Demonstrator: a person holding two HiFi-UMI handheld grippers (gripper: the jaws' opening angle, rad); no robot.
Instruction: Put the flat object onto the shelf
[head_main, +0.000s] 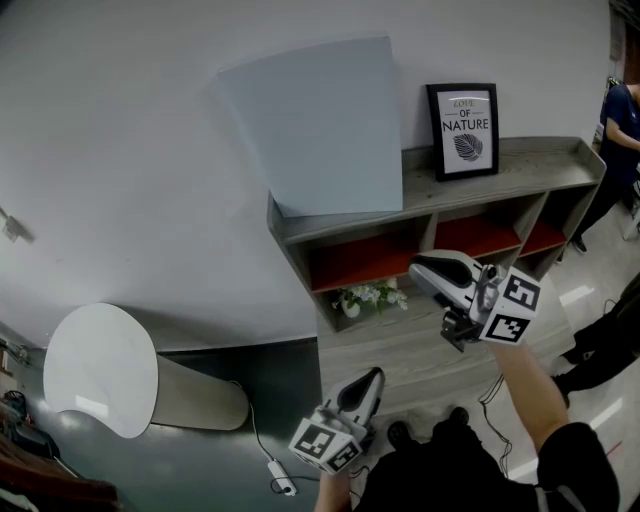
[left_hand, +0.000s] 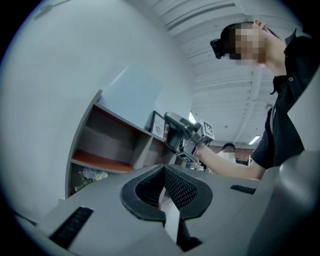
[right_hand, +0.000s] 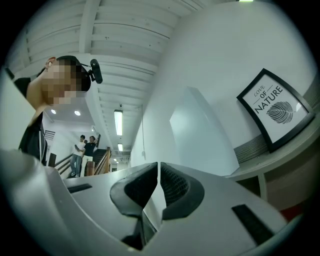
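The flat object, a pale blue board (head_main: 320, 125), stands on top of the grey shelf unit (head_main: 530, 160) and leans on the white wall; it also shows in the left gripper view (left_hand: 131, 95) and the right gripper view (right_hand: 200, 132). My right gripper (head_main: 425, 268) hangs in front of the shelf's upper red compartments, below the board and apart from it. Its jaws are shut with nothing between them (right_hand: 158, 167). Lower and nearer to me, my left gripper (head_main: 372, 378) points level toward the shelf, its jaws shut and empty (left_hand: 164, 170).
A framed "Nature" print (head_main: 465, 130) stands on the shelf top right of the board. White flowers (head_main: 368, 296) sit in a lower compartment. A white round-topped stand (head_main: 100, 368) is at the left, a power strip (head_main: 280, 478) on the floor. A person (head_main: 618, 125) stands at the shelf's far end.
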